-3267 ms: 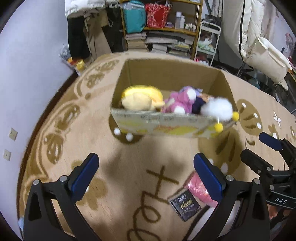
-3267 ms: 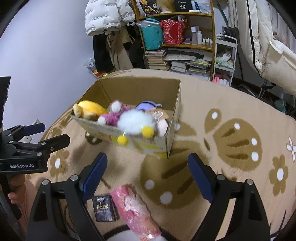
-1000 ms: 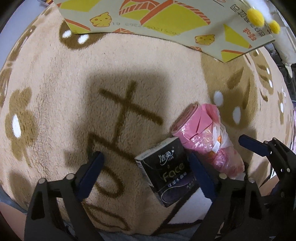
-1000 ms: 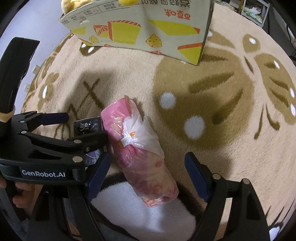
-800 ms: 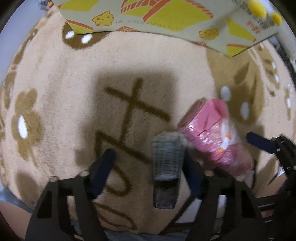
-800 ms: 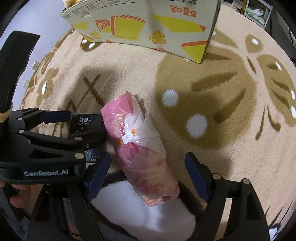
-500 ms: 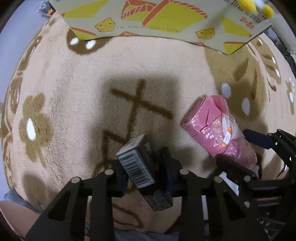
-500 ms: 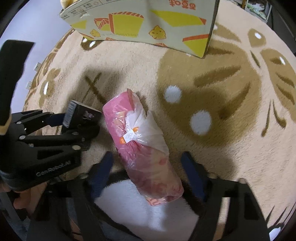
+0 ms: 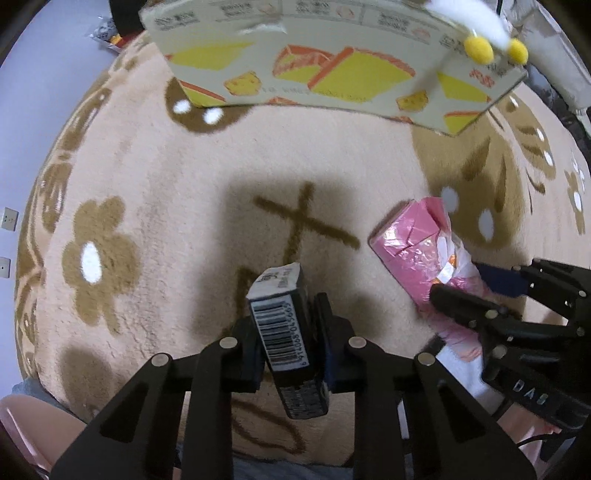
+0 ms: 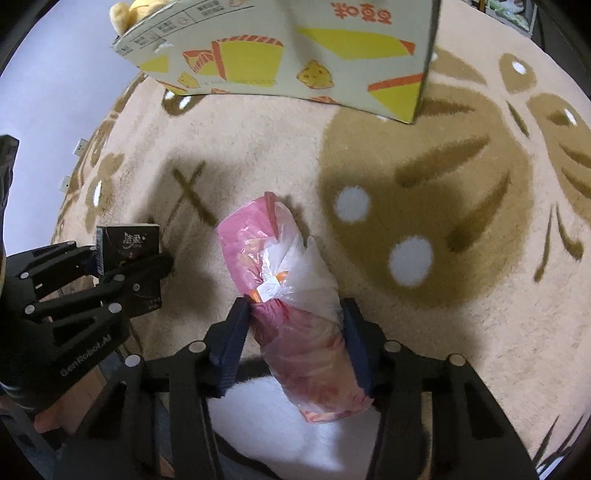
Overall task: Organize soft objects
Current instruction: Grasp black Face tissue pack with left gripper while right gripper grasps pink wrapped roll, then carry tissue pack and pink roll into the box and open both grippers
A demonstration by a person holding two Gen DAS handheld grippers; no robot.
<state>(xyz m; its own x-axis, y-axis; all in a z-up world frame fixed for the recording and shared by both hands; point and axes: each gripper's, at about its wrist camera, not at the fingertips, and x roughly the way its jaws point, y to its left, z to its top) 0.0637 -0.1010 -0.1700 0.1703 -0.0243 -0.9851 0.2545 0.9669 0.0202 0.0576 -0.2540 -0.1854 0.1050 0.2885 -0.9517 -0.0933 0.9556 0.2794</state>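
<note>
Your left hand-held gripper (image 9: 288,332) has just clamped the black tissue pack (image 9: 286,332), lifting it; your right hand-held gripper (image 10: 295,332), jaws closing, straddles the pink bag (image 10: 291,306) on the rug (image 10: 461,314). Cardboard box (image 10: 295,44) ahead.

The cardboard box (image 9: 332,62) is cut off by the upper edge in both views, and its contents are hidden apart from a yellow plush (image 10: 125,13) and two yellow pompoms (image 9: 478,50). Its printed text is blurred and unreadable.

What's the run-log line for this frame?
left gripper: shut on tissue pack | right gripper: closing around pink bag | box: ahead
</note>
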